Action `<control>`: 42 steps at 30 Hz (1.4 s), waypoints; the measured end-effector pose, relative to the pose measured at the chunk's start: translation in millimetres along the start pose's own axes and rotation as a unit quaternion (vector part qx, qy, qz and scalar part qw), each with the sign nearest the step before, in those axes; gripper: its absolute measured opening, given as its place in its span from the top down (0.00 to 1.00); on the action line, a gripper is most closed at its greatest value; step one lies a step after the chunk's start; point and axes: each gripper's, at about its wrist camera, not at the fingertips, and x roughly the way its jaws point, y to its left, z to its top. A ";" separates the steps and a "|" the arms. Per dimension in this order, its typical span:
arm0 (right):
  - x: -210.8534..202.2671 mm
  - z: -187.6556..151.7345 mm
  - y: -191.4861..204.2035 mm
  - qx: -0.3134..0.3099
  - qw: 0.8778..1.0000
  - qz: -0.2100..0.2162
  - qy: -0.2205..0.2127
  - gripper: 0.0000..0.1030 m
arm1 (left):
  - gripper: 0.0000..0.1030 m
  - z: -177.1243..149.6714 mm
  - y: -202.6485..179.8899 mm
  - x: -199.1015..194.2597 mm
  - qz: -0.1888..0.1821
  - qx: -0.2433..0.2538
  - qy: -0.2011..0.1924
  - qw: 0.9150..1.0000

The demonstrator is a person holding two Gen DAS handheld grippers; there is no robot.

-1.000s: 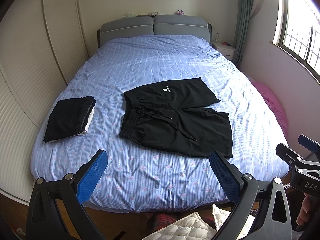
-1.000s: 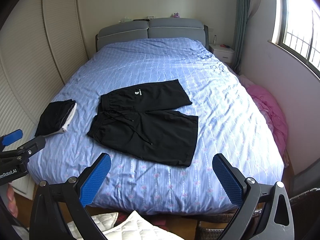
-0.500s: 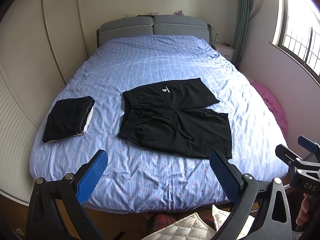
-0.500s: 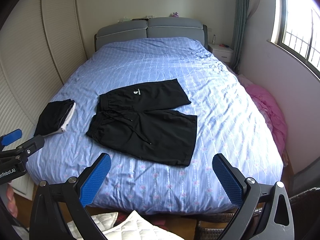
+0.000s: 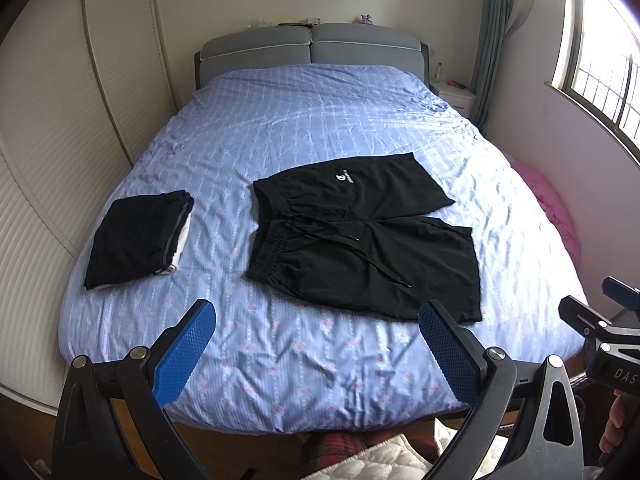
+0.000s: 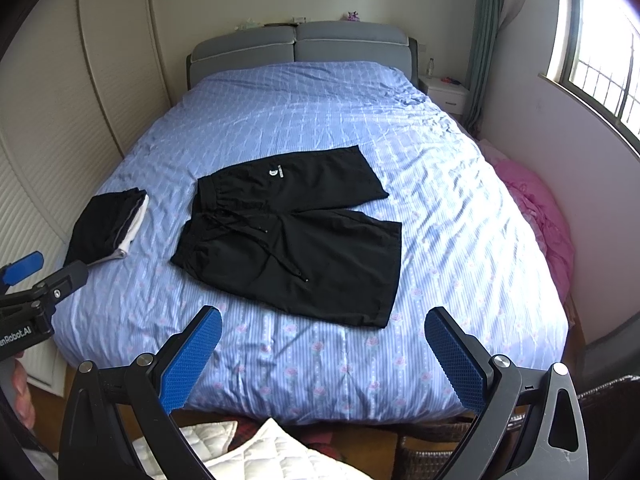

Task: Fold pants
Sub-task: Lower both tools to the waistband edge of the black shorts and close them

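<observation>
One pair of black shorts (image 5: 360, 236) lies flat on the bed (image 5: 320, 120), a little nearer to the foot end than to the headboard (image 5: 310, 46), with nothing touching it. The waistband points to the left side and the two legs point to the right, spread apart in a narrow V. The far leg carries a small white logo (image 5: 344, 178), and the drawstring (image 5: 360, 252) lies loose across the near leg, with one end reaching toward its hem. The cloth looks smooth, only the elastic waist is gathered. To the left of the shorts, well apart, there is a folded pile (image 5: 138, 236) of dark clothes with a white layer at its edge. Both tools hang in the air over the foot of the bed, short of the shorts. The left gripper (image 5: 316, 344) has its blue pads wide apart and holds nothing; the right gripper (image 6: 323, 346) is the same, spread fully and empty. Each one also appears at the edge of the other's view. A pink heap (image 6: 536, 216) lies on the floor at the right of the bed. Compared with half a second ago, the shorts sit slightly lower in both views, so the grippers have come only a little closer; the shorts and the pile have not moved.
</observation>
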 end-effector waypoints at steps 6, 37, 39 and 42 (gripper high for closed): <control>31.0 13.6 20.2 0.013 1.000 -0.016 0.009 0.01 | 0.00 11.3 32.7 34.8 -0.013 0.007 0.006 1.000; 303.1 -56.1 4.9 0.210 0.960 -0.044 0.180 0.12 | 0.03 -22.3 38.6 335.0 -0.033 0.017 0.218 0.975; 315.7 -62.2 0.2 0.229 0.954 -0.042 0.189 0.15 | 0.03 -25.3 38.8 348.5 -0.032 0.015 0.232 0.972; 328.6 -71.8 -5.0 0.260 0.944 -0.037 0.202 0.18 | 0.03 -31.1 41.7 364.2 -0.039 -0.002 0.253 0.967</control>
